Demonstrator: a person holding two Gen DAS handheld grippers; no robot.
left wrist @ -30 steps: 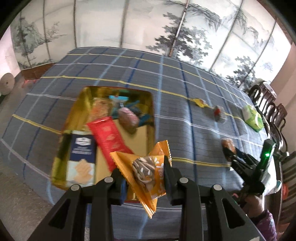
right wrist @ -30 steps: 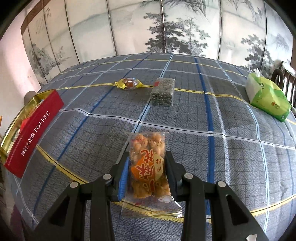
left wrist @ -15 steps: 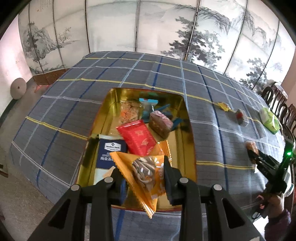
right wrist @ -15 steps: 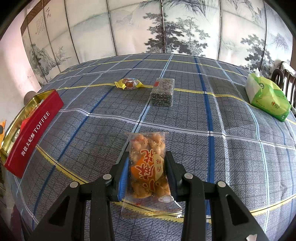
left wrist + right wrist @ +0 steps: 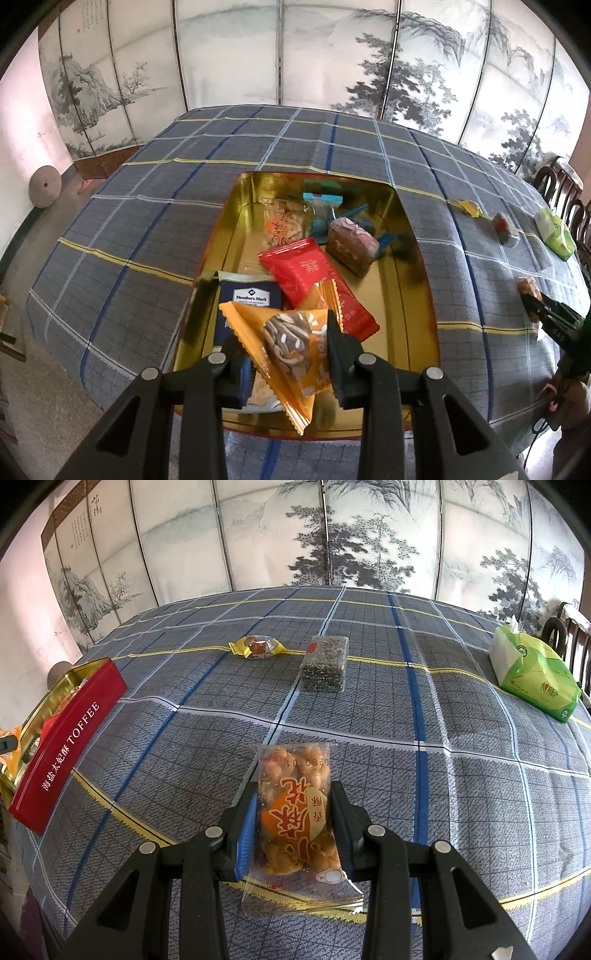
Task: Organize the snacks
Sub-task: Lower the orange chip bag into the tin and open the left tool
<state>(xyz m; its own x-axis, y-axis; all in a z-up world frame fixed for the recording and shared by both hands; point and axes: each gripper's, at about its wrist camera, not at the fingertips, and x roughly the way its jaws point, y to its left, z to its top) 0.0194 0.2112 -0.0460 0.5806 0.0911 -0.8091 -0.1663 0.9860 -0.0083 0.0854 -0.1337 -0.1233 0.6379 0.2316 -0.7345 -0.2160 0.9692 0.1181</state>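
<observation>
My left gripper is shut on an orange snack packet and holds it over the near end of a gold tin. Inside the tin lie a red packet, a dark blue biscuit pack, a brown cake and other snacks. My right gripper is shut on a clear packet of fried snacks, held just above the checked cloth. That same gripper shows at the far right of the left wrist view. The tin's red side stands at the left of the right wrist view.
On the cloth lie a yellow-wrapped sweet, a grey sesame bar and a green tissue pack. A painted folding screen backs the table. Dark chairs stand at the far right. A person's hand holds the right gripper.
My left gripper has carried the orange packet from beside the tin's right edge to above its near end, and the tin now fills more of the view. The right gripper has stayed still.
</observation>
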